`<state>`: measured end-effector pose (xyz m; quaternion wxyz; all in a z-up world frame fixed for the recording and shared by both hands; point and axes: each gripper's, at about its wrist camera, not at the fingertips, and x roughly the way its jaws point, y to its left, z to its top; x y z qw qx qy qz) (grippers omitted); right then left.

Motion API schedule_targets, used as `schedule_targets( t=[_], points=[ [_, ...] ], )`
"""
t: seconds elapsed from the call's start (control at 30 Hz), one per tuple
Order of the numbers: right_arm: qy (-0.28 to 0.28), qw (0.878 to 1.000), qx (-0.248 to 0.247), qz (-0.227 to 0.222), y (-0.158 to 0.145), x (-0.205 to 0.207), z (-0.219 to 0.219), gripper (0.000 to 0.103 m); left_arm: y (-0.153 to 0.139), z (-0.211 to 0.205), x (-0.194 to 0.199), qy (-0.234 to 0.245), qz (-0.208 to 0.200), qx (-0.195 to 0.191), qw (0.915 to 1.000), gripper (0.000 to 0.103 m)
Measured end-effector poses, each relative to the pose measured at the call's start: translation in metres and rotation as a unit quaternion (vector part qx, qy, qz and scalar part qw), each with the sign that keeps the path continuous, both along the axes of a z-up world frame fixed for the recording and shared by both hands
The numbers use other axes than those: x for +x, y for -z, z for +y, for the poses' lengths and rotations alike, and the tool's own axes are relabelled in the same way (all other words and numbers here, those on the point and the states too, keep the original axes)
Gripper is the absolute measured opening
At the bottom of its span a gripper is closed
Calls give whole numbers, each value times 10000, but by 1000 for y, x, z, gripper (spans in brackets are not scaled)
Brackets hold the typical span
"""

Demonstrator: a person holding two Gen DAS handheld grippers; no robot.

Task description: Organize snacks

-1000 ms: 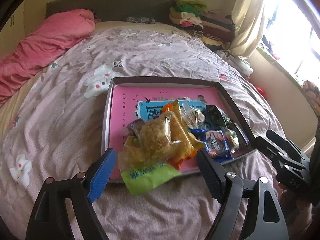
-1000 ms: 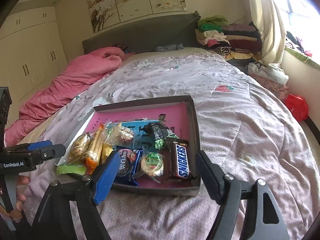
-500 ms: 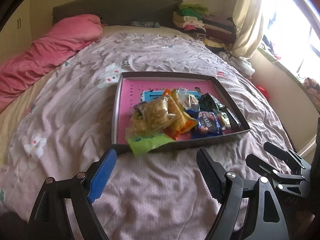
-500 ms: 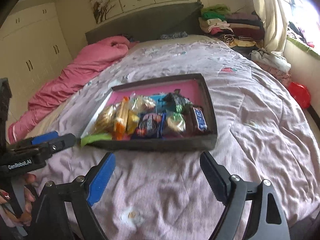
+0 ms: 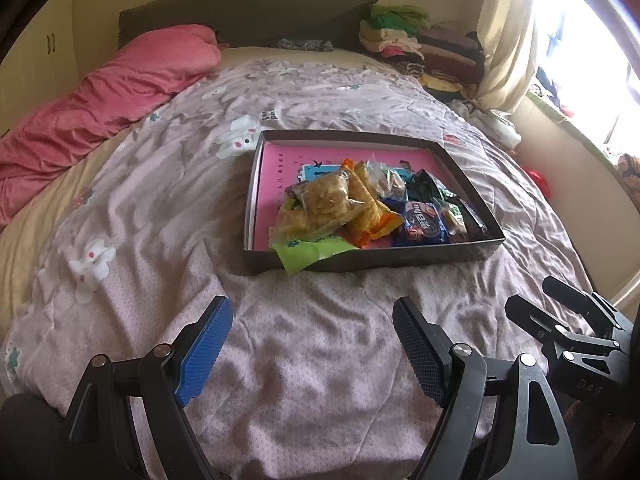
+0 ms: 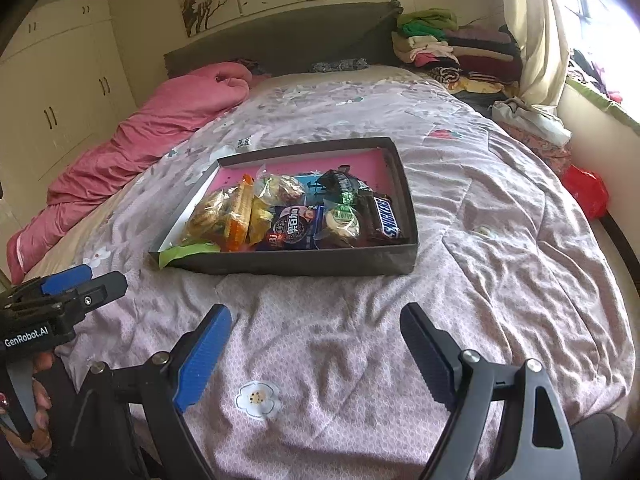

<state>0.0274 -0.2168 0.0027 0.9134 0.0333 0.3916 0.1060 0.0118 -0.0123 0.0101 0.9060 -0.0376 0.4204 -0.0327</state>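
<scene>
Left gripper (image 5: 312, 344): nearest of all, jaws spread wide with nothing between them, hanging over bare quilt (image 5: 304, 392) short of the box.
Right gripper (image 6: 314, 344): likewise spread and empty after just opening further, over the quilt beside a printed flower (image 6: 257, 399); well apart from the box.
Box (image 6: 320, 266): a shallow dark tray with a pink floor, ahead of both grippers, its long near wall lying crosswise to their pointing line.
Green packet (image 5: 310, 249): drapes over the near wall at the box's left corner, the closest snack, and lies straight ahead of the left gripper.
Clear biscuit bags (image 5: 326, 198): heaped just behind the green packet, left half of the pile.
Oreo pack (image 6: 294, 228): centre, touching the near wall.
Snickers bar (image 6: 386, 216): right end, long axis running away from the right gripper along the right wall.
Nearer hand, my judgement: left for the green packet, right for the Snickers bar.
</scene>
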Motion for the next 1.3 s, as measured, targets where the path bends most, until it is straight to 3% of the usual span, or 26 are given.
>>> schedule_targets(
  t=[0.53, 1.3],
  points=[
    [35, 9993, -355, -107, -3, -11, 3, 87, 0, -5, -3, 0, -23, 64, 10000, 83],
    [40, 9994, -327, -82, 0, -9, 1, 88, 4, -4, -2, -43, 34, 100, 9999, 83]
  ],
)
